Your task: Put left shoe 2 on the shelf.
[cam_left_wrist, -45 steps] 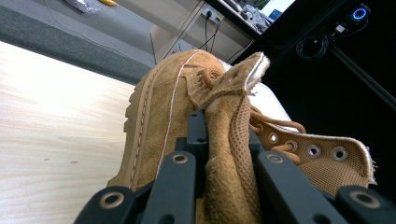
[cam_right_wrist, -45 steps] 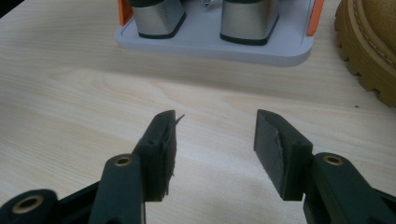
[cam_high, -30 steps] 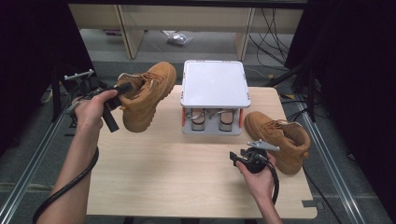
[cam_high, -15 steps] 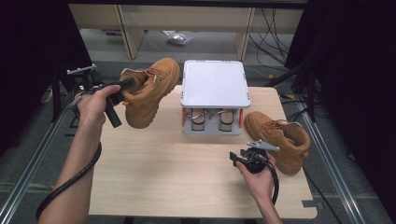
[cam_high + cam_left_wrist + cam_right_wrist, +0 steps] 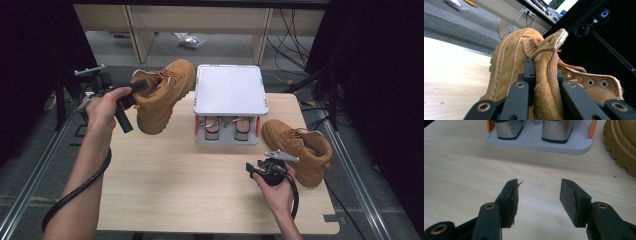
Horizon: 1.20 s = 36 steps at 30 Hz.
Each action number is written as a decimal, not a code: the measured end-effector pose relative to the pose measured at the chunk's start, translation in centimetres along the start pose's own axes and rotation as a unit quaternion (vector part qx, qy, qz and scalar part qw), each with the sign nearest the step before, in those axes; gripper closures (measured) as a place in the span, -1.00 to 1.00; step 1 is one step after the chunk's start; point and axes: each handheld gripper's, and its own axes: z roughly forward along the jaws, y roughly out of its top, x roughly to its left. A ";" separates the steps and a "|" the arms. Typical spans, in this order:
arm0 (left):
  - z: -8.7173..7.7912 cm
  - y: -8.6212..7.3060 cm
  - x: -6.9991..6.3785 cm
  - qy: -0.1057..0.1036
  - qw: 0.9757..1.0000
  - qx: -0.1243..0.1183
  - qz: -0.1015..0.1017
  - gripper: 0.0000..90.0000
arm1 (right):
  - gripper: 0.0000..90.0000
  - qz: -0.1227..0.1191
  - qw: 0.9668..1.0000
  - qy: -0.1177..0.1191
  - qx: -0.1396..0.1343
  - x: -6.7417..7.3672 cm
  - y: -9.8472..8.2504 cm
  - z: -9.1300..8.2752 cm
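My left gripper (image 5: 136,89) is shut on the back collar of a tan suede boot (image 5: 162,97) and holds it in the air over the table's far left corner, toe pointing away. In the left gripper view the jaws (image 5: 544,72) pinch the mesh-lined collar of the boot (image 5: 506,57). A second tan boot (image 5: 297,147) lies on the table at the right. My right gripper (image 5: 265,169) rests low beside it, and its jaws (image 5: 539,192) stand open with bare wood between them.
A grey stand with a white top (image 5: 229,90) and orange sides sits at the table's far middle, two metal posts (image 5: 507,127) under it. The second boot's lugged sole (image 5: 621,142) is just right of my right gripper. Dark frame rails flank the wooden table (image 5: 190,185).
The left hand has raised the held boot slightly and brought it a touch nearer the stand. The right hand and the boot on the table have stayed still.
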 end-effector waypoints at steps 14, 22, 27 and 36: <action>0.7 0.2 -0.6 -0.007 1.000 0.002 0.000 0.81 | 0.11 0.006 1.000 0.001 -0.001 0.0 -0.1 0.1; 1.2 0.4 -1.0 -0.008 1.000 0.004 -0.001 0.81 | 0.11 -0.004 1.000 0.000 -0.003 -0.2 -0.1 0.1; 1.5 0.5 -1.5 -0.011 1.000 0.004 0.000 0.81 | 0.11 -0.001 1.000 0.001 -0.002 -0.1 -0.1 0.1; 2.2 0.6 -2.1 -0.016 1.000 0.007 -0.001 0.81 | 0.11 -0.012 1.000 0.003 -0.001 -0.3 -0.1 0.1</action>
